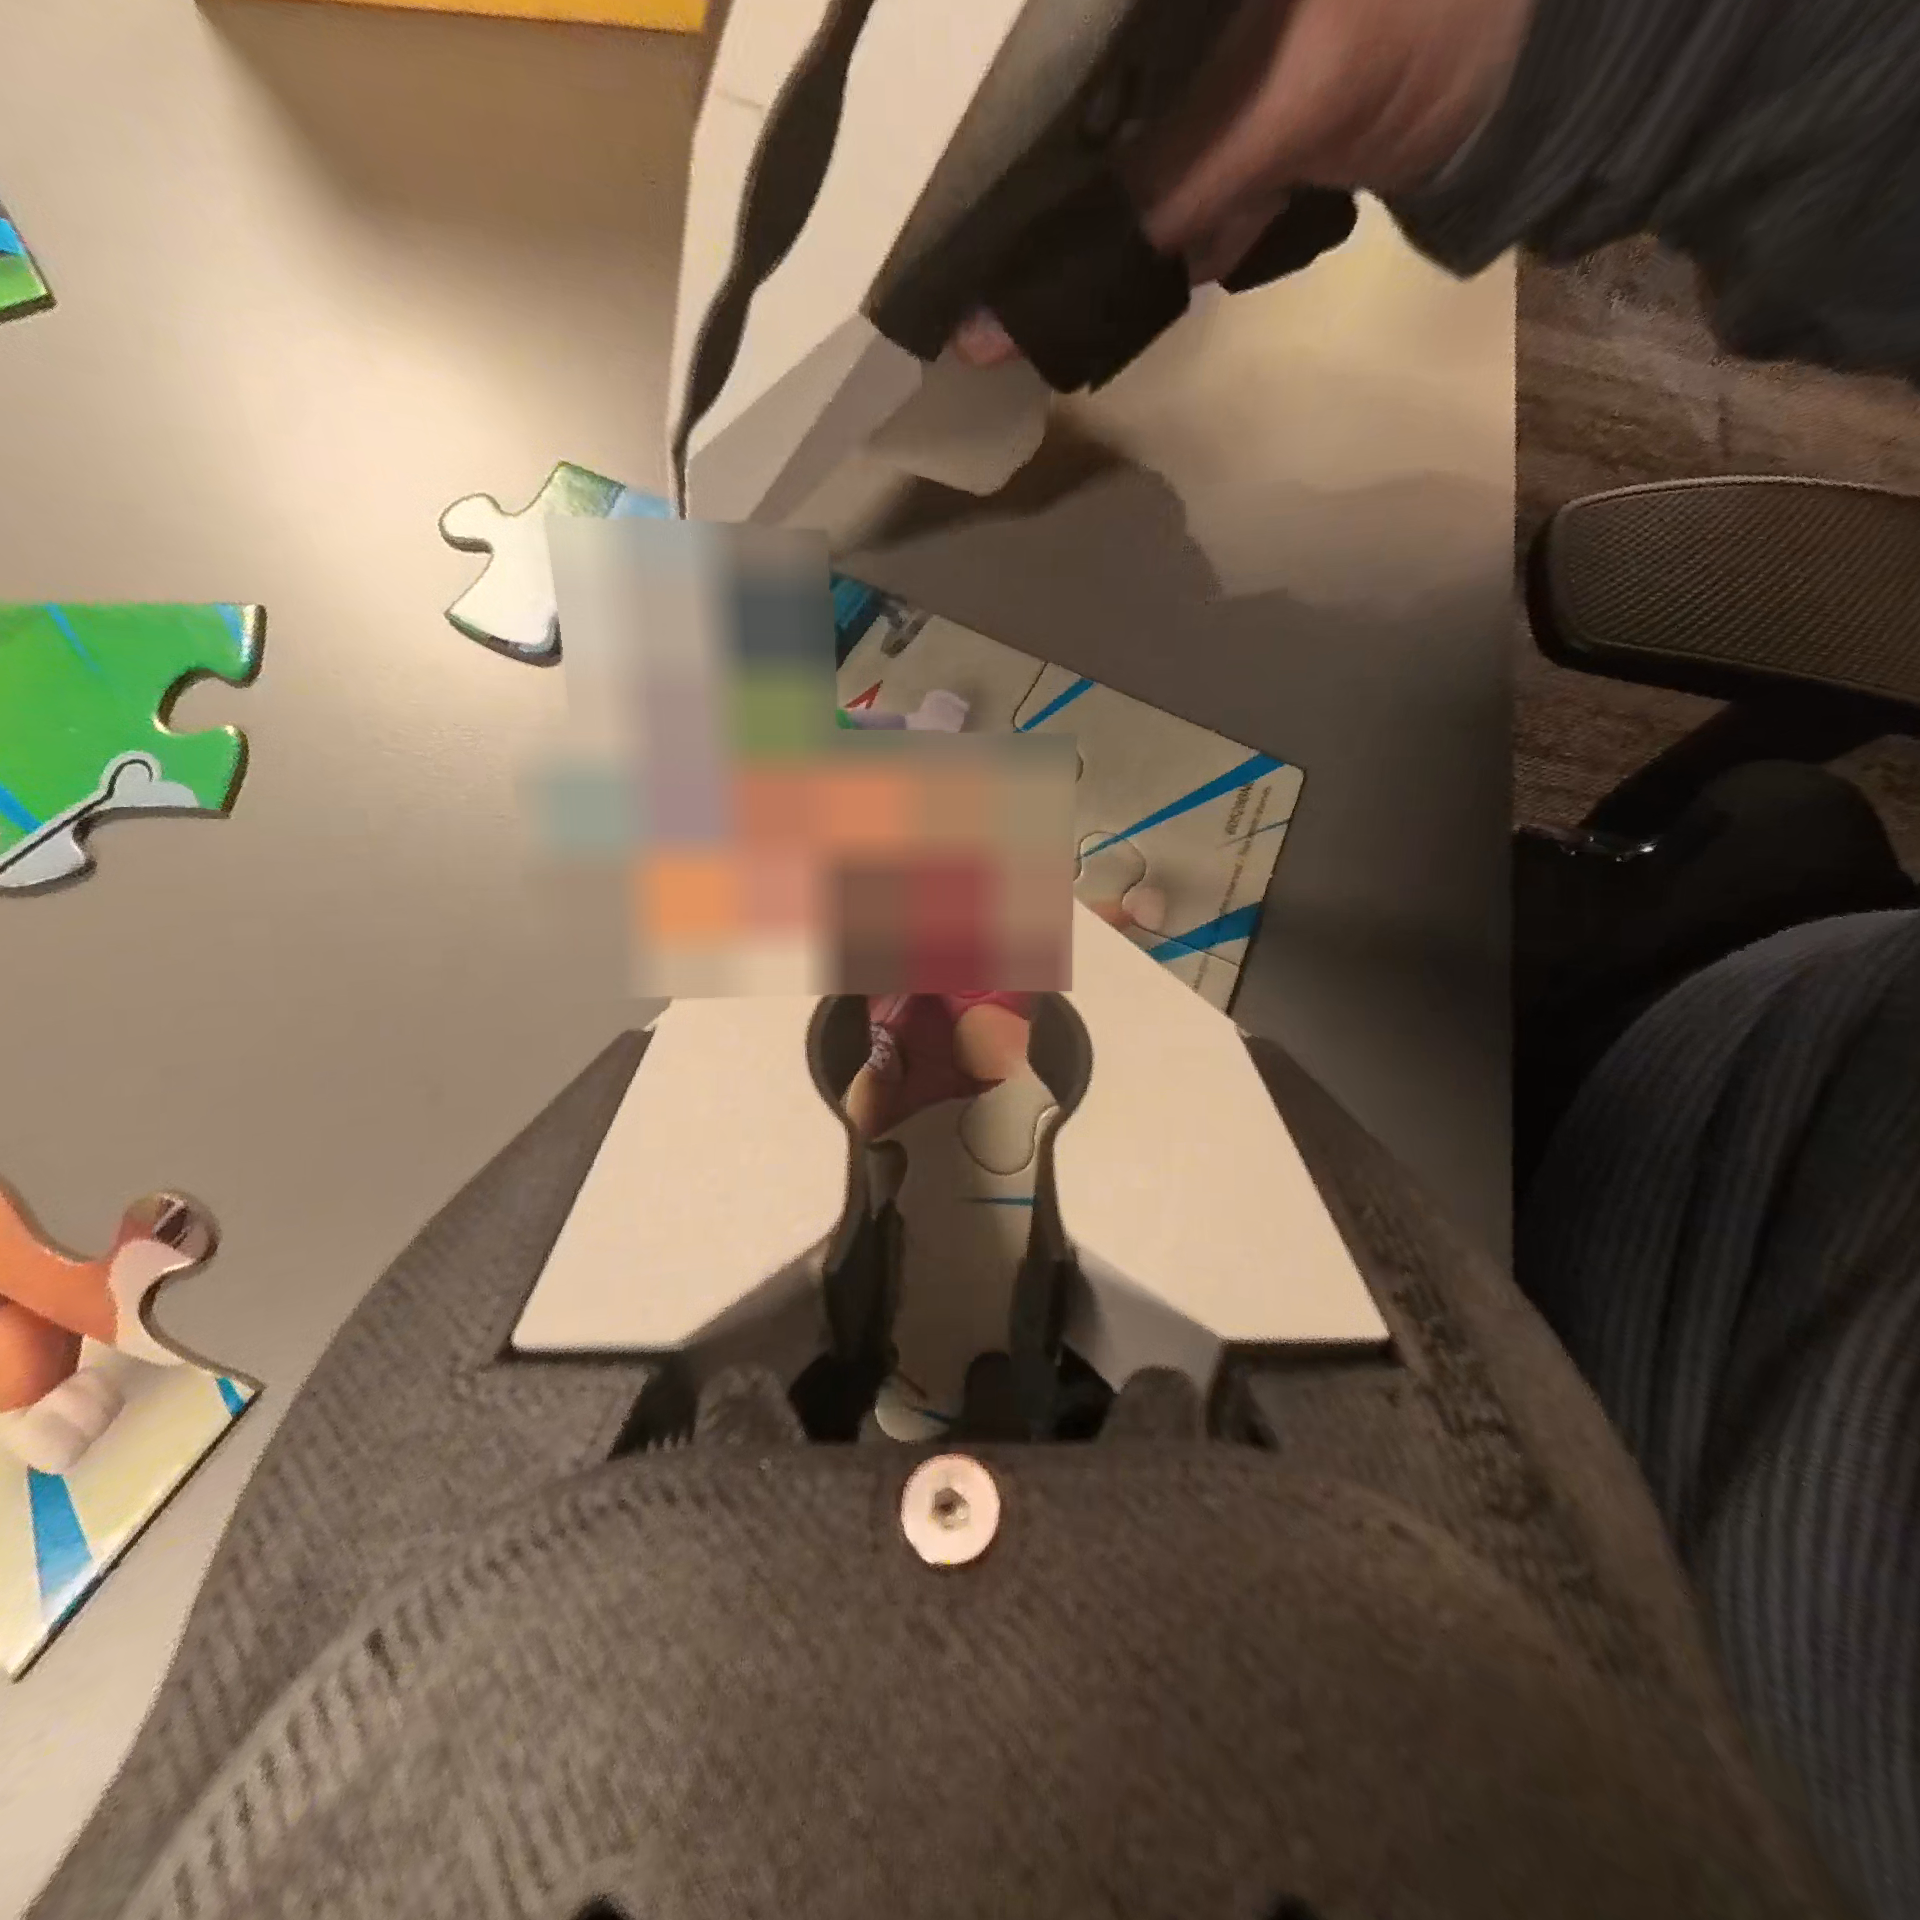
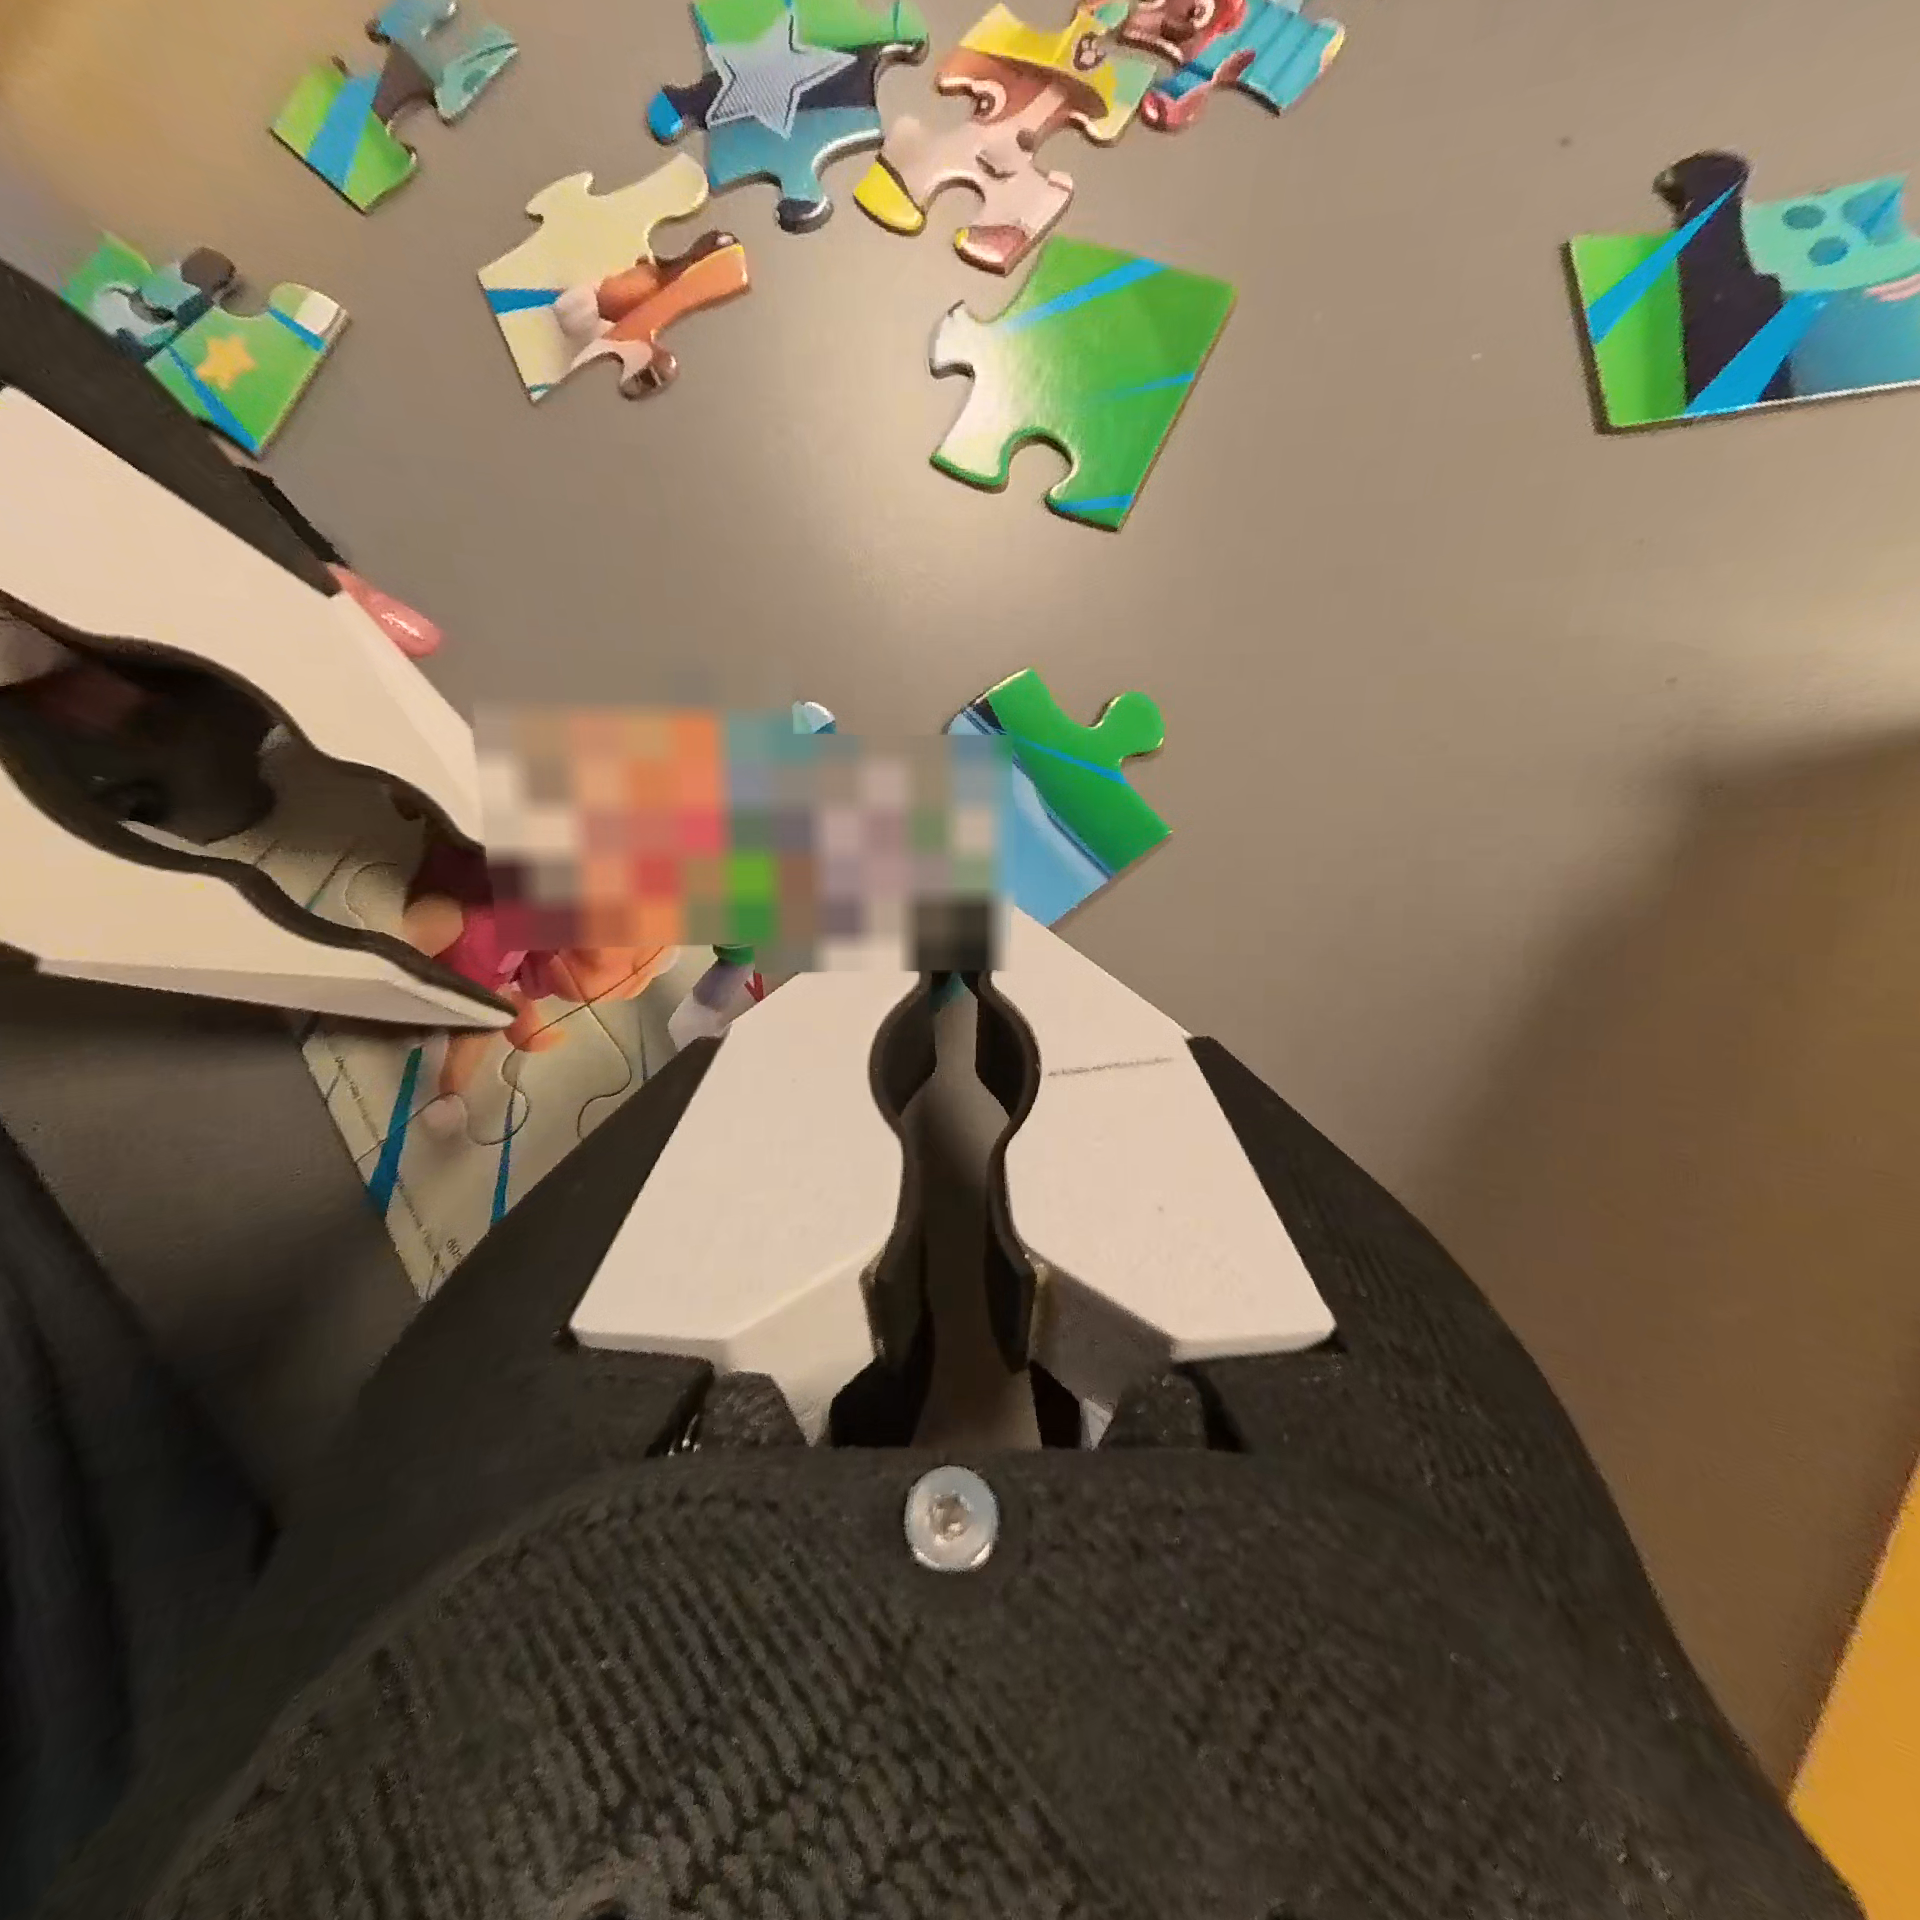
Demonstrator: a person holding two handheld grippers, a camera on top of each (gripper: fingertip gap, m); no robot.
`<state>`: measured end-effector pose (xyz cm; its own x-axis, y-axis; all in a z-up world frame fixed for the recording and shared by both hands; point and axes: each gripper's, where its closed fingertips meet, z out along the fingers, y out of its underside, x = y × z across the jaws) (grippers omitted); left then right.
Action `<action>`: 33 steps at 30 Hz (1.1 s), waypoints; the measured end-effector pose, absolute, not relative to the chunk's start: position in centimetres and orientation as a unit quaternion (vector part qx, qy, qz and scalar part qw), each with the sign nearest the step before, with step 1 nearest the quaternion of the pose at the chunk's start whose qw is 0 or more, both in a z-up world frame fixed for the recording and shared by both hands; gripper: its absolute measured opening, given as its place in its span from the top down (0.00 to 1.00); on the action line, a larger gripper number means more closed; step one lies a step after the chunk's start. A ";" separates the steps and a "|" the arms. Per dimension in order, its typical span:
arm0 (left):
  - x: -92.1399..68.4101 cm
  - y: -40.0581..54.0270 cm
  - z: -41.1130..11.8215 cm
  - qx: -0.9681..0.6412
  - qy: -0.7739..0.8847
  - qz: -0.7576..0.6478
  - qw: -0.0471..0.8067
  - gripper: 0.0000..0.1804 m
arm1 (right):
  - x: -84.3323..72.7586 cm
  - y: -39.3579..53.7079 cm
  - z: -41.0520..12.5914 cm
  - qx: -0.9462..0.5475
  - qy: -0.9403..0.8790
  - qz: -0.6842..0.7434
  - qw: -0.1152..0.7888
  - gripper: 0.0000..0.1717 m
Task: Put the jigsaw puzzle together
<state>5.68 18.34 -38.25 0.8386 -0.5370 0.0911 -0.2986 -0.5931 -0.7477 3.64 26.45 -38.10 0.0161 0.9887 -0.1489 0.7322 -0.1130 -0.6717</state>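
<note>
The joined part of the puzzle (image 1: 1174, 790) lies near the table's edge and also shows in the right wrist view (image 2: 468, 1122). My left gripper (image 1: 951, 1023) hovers over it with its jaws apart and nothing between the pads; the right wrist view (image 2: 488, 894) shows the gap too. My right gripper (image 2: 951, 971) has its fingers together. Its tips are under a blur patch, at the near edge of a green and blue piece (image 2: 1081, 800). In the left wrist view this gripper (image 1: 681, 483) points down at that piece (image 1: 509, 561).
Several loose pieces lie on the grey table (image 2: 1455, 727): a green one (image 2: 1081, 384), a green and dark one (image 2: 1745, 312), and a cluster at the far side (image 2: 790, 114). A yellow box (image 2: 1860, 1714) sits at the right. A chair (image 1: 1714, 582) stands past the table edge. Across from one pair of fingers to the other is roughly 9 centimeters.
</note>
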 end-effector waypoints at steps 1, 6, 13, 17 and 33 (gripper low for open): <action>5.7 18.4 -38.2 -0.879 0.237 -0.155 0.384 0.87 | 3.6 26.5 -38.1 -0.680 -0.632 0.300 0.221 1.00; 5.7 18.5 -38.3 -0.881 0.231 -0.152 0.385 0.88 | 3.5 26.6 -38.2 -0.679 -0.624 0.274 0.273 1.00; 5.9 19.0 -38.3 -0.884 0.219 -0.145 0.387 0.88 | 4.1 24.7 -37.3 -0.675 -0.621 0.313 0.247 1.00; 5.9 19.1 -38.3 -0.884 0.216 -0.148 0.387 0.88 | 4.4 24.6 -38.0 -0.676 -0.634 0.295 0.232 1.00; 5.4 20.7 -37.9 -0.902 0.186 -0.079 0.382 0.81 | 4.0 29.5 -35.4 -0.670 -0.591 0.260 0.366 1.00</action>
